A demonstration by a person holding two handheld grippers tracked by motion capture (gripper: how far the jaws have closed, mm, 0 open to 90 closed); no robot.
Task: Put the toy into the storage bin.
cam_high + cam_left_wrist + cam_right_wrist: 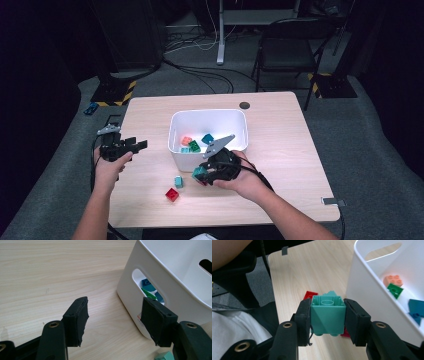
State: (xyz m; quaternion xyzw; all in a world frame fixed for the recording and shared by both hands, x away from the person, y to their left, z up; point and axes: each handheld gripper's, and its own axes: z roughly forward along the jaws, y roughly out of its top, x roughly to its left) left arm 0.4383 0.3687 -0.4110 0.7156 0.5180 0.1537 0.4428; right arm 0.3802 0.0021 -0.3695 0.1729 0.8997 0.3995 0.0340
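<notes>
Teal building brick (pixel 327 315) sits pinched between the jaws of the right gripper (pixel 204 173), lifted clear of the tabletop (pixel 280 165) just in front of the white bin's (pixel 172 134) near wall. Both pads press flat on opposite sides of the brick, so the hold looks secure. The job in hand appears to be carrying this brick over the rim and dropping it among the orange, green and blue bricks already inside the bin.

To do it well, the brick's bottom should clear the rim before the hand travels forward, or it may knock the wall and twist in the grip. Release is best made low over the bin floor, away from the walls, to stop it bouncing out.

The left gripper (pixel 131 145) hovers beside the bin's left wall, jaws spread with nothing between them. A red brick (pixel 172 194) and a pale teal brick (pixel 178 181) lie on the tabletop.
</notes>
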